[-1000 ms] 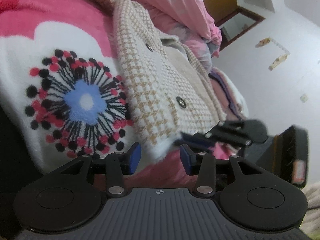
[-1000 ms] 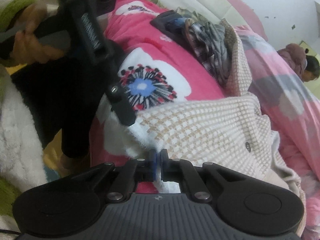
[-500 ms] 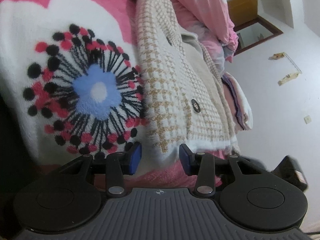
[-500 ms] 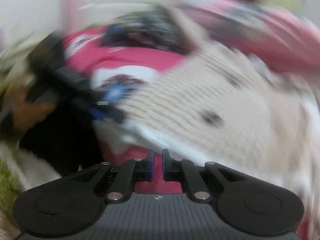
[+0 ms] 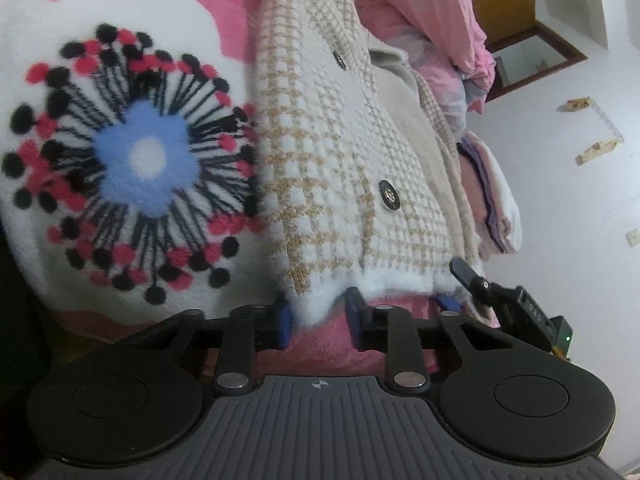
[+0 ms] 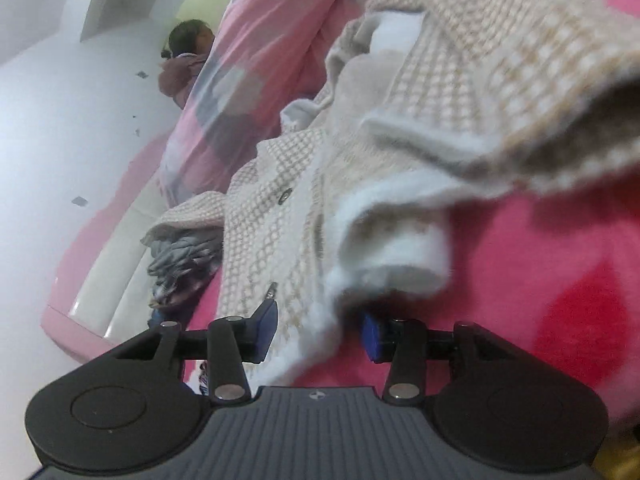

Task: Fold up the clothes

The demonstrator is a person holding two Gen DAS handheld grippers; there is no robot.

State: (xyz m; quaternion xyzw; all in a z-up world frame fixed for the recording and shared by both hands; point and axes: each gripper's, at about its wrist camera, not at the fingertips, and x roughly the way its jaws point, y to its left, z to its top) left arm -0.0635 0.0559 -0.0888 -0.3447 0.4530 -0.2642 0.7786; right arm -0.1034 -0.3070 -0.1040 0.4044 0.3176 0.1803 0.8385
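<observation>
The left gripper (image 5: 318, 314) has just been closing on the white hem corner of the checked cardigan (image 5: 352, 168); whether its blue pads press the fabric or only flank it cannot be told. The hold suits anchoring that corner. The right gripper (image 6: 318, 330) has just been opening; its jaws stand apart with the hem loose between them, probably a release. In the left view it sits at four o'clock of the hem. The cardigan lies buttons-up on a pink blanket (image 6: 520, 272), a flower pattern (image 5: 132, 160) at nine o'clock of it.
</observation>
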